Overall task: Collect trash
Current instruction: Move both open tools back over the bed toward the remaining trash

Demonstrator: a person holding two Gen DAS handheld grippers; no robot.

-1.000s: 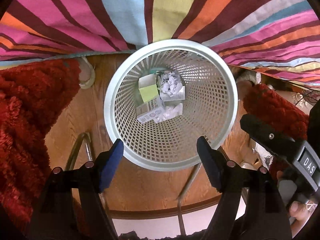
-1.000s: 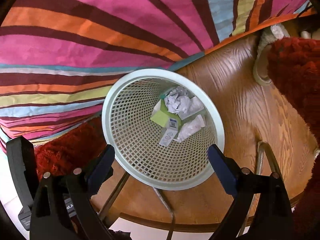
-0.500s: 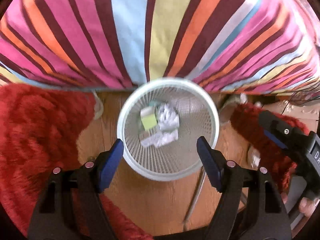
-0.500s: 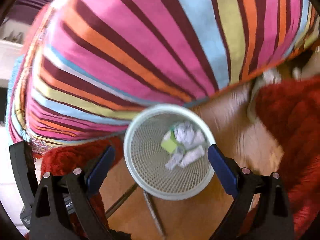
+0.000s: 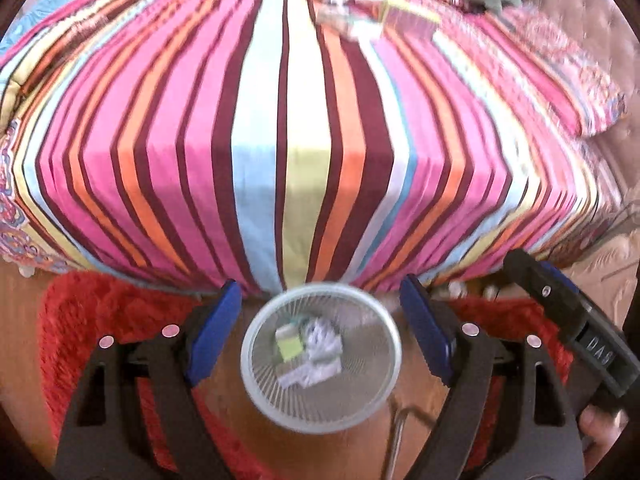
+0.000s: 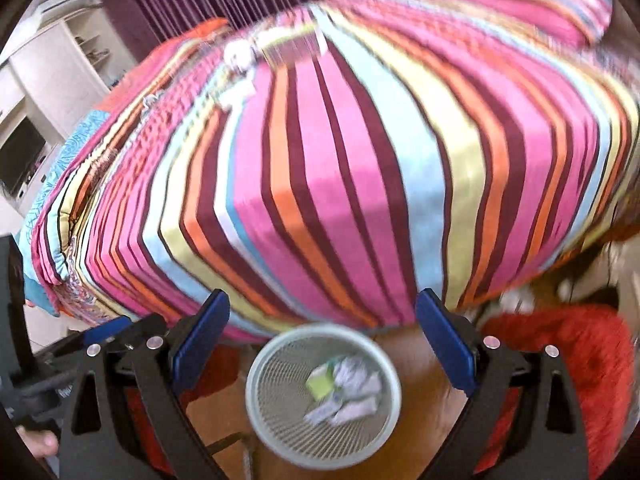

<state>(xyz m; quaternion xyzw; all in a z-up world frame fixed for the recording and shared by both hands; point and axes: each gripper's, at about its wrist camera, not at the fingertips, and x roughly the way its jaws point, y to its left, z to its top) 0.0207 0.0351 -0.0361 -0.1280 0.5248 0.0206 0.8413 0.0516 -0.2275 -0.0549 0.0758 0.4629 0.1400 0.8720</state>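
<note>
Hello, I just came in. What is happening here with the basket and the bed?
A person holds a gripper in each hand above a white mesh wastebasket that stands on a wooden floor beside a bed with a striped cover. Crumpled paper and small cartons already lie in the basket. The left gripper has nothing between its jaws, which are opening; the right gripper is open and empty too. More small items lie farther up on the bed, too blurred to name. Red shaggy rugs flank the basket.
</note>
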